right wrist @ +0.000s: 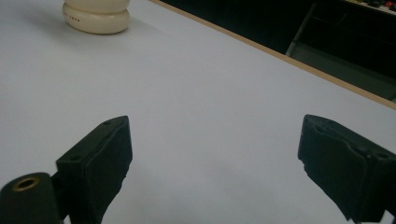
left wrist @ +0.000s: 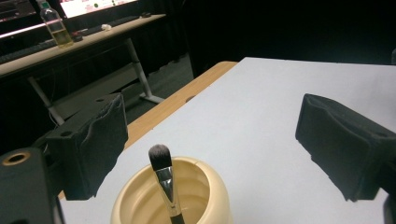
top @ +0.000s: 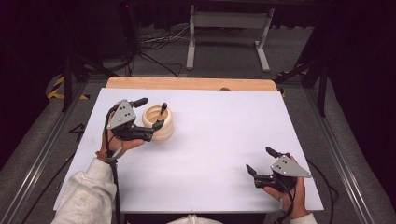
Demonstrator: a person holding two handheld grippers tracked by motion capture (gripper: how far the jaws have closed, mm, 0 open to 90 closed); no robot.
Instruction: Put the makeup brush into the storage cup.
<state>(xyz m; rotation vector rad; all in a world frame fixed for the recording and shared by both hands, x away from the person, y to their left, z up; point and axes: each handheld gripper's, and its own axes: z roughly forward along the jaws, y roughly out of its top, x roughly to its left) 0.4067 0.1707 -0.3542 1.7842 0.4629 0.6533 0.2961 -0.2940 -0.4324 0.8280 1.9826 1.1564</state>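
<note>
Now the brush [left wrist: 163, 184] stands bristles-up in the cream holder [top: 159, 123], just below the left hand-held gripper [top: 150, 108], whose jaws are released and empty. Clipping its tip could topple it. The right hand-held gripper [top: 260, 161] is also released.

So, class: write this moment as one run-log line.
left gripper: open, above cup | brush: upright in cream cup, bristles up | right gripper: open, over bare table
</note>
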